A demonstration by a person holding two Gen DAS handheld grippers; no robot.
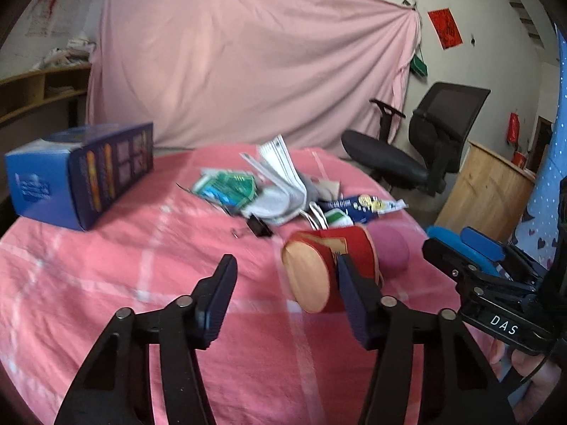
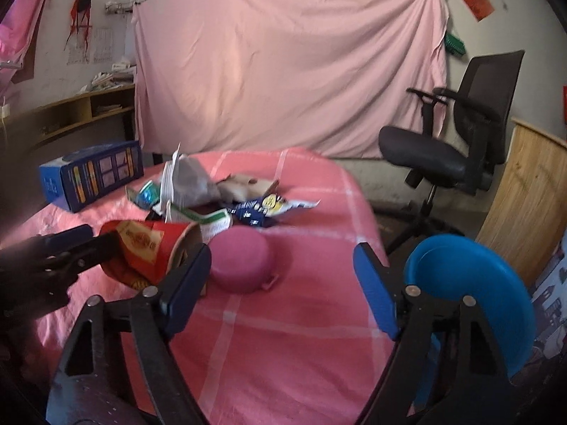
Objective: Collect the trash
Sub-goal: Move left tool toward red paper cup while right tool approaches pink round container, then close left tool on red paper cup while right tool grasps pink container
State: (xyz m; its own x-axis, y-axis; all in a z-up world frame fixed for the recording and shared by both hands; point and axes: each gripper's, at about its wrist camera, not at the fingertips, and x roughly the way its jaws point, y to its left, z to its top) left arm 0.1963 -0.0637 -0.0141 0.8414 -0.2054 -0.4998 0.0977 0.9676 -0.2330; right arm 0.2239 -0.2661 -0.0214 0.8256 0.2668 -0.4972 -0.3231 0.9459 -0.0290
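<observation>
Lying tipped, the red cup (image 1: 329, 269) touches the left claw's (image 1: 288, 295) right finger.

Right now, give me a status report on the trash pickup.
Left hand-held gripper open, nothing between. Right hand-held gripper open, empty. Red paper cup tipped beside pink bowl; wrapper pile behind. Blue dish at table edge.

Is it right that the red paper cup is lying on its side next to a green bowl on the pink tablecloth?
Not quite. The red paper cup lies on its side on the pink tablecloth, but the bowl beside it is pink, not green. The right wrist view shows it.
</observation>
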